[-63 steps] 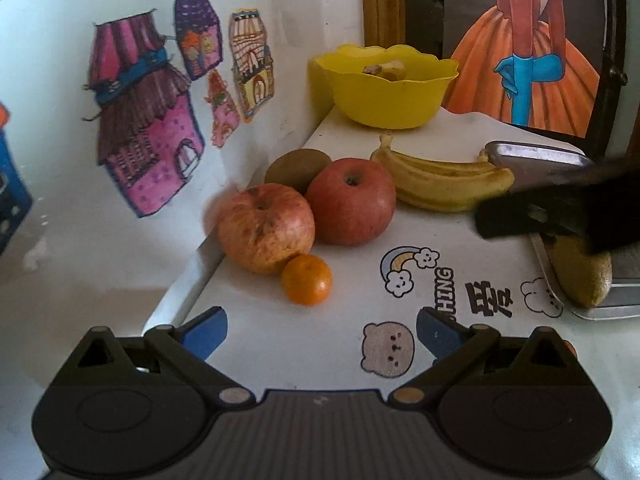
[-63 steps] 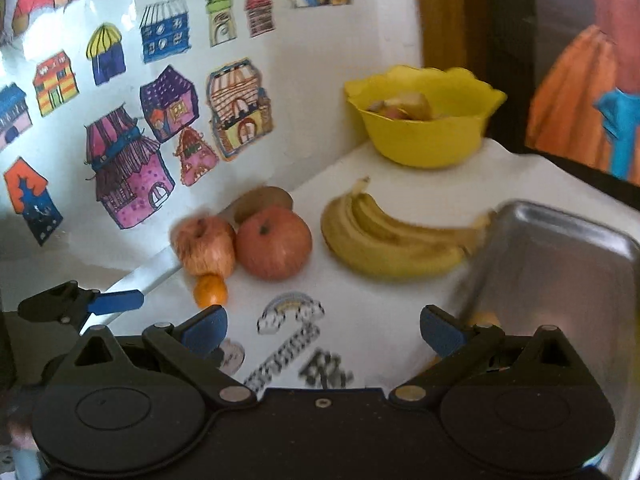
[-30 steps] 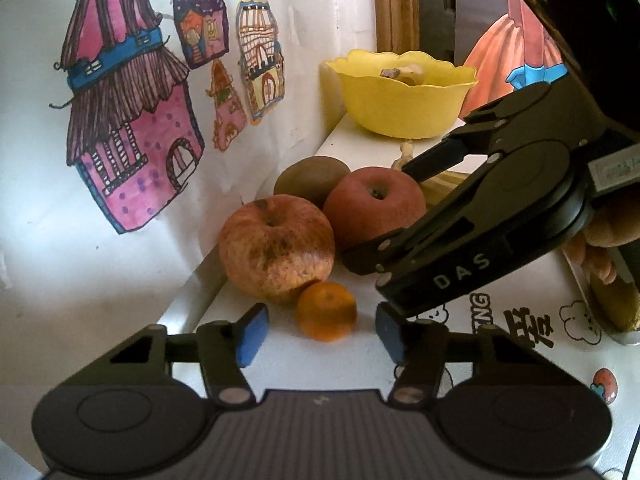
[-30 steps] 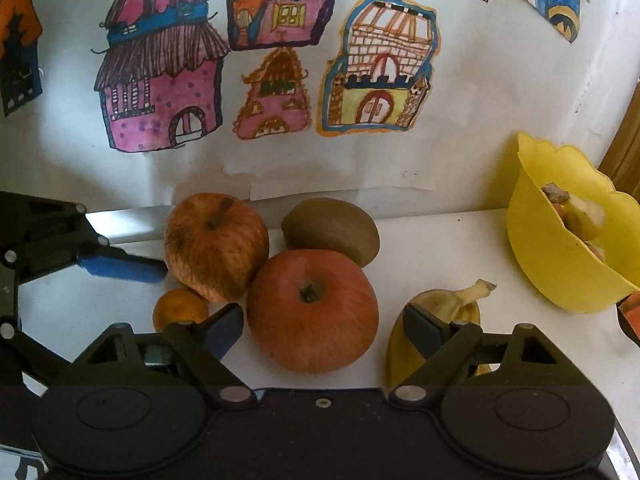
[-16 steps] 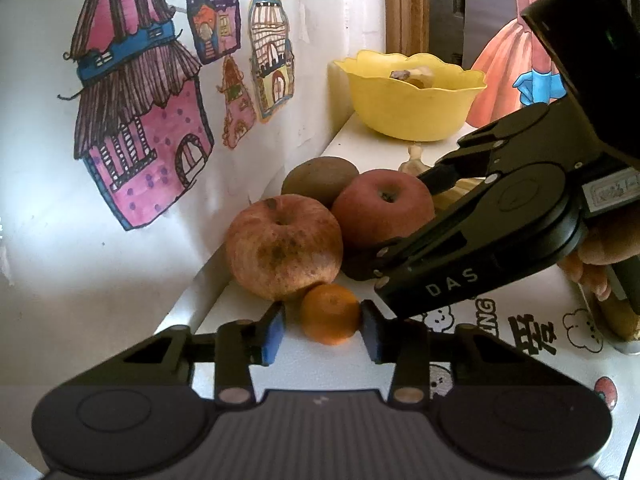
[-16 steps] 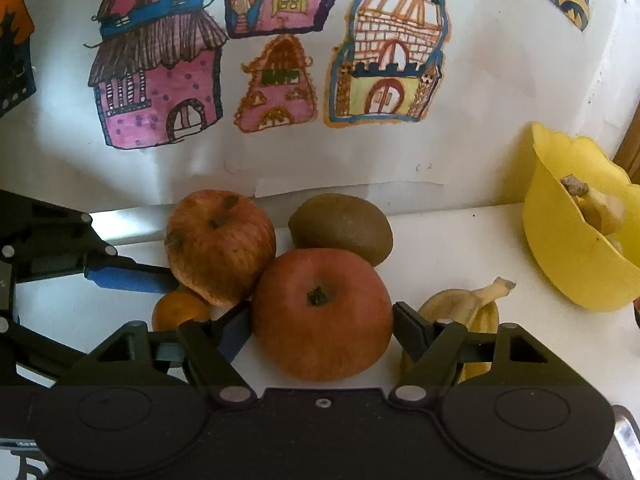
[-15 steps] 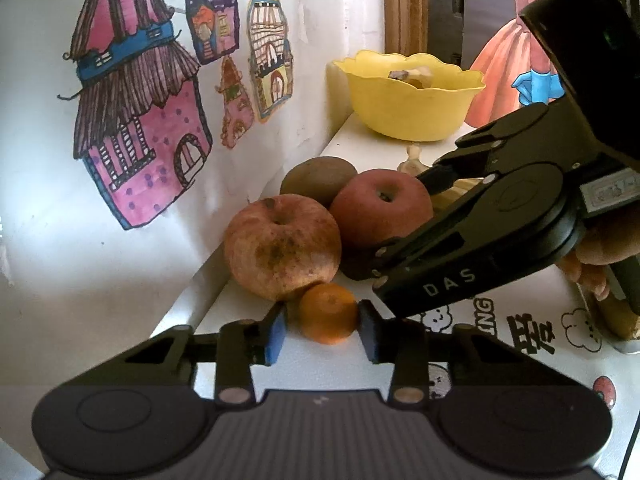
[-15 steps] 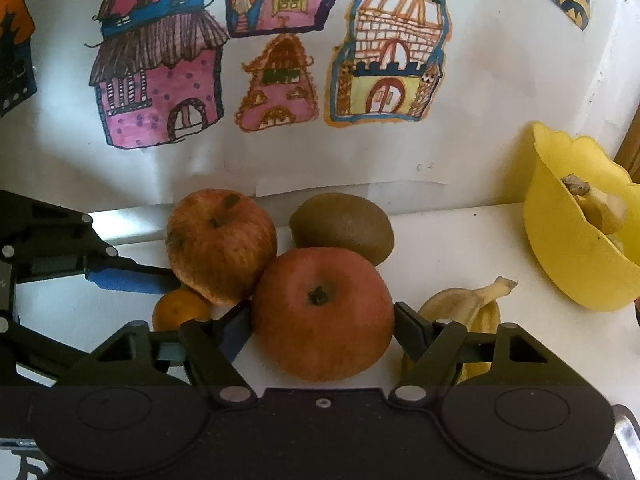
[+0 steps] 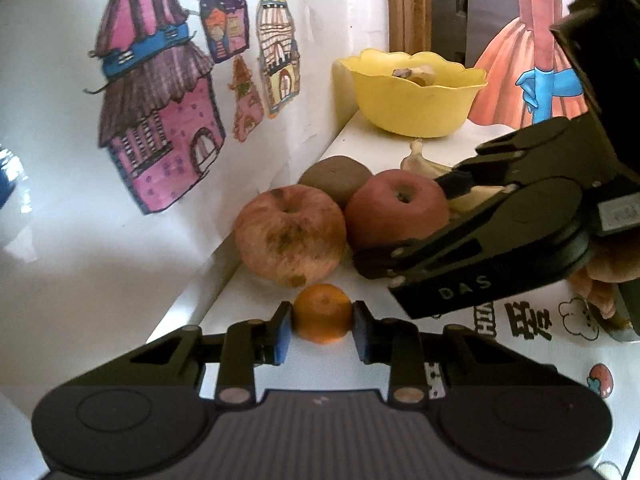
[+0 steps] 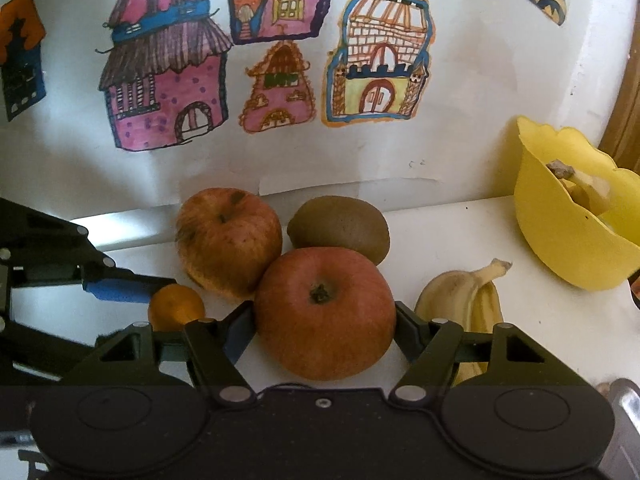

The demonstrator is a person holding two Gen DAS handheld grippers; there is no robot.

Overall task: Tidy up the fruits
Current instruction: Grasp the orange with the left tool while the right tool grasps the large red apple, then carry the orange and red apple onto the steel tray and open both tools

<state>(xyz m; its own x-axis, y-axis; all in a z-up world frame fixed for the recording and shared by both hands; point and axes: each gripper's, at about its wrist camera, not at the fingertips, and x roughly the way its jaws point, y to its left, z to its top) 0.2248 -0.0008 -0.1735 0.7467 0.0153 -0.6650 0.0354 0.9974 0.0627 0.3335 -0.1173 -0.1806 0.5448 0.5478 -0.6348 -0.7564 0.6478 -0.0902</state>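
Observation:
My left gripper (image 9: 318,330) is shut on a small orange mandarin (image 9: 322,313), which rests on the white table; it also shows in the right wrist view (image 10: 176,307). My right gripper (image 10: 324,326) is shut on a red apple (image 10: 324,312), its pads touching both sides; the apple also shows in the left wrist view (image 9: 396,208). A blotchy second apple (image 9: 289,234) and a brown kiwi (image 9: 334,180) sit behind, against the wall. Bananas (image 10: 466,304) lie to the right of the red apple.
A yellow bowl (image 9: 412,94) with something inside stands at the far end of the table. The wall with house drawings (image 10: 168,80) runs close behind the fruits. A metal tray corner (image 10: 624,396) shows at the lower right. The table (image 9: 532,344) bears cartoon stickers.
My left gripper's fingers have closed from a wide gap onto the mandarin. My right gripper has closed onto the red apple's sides.

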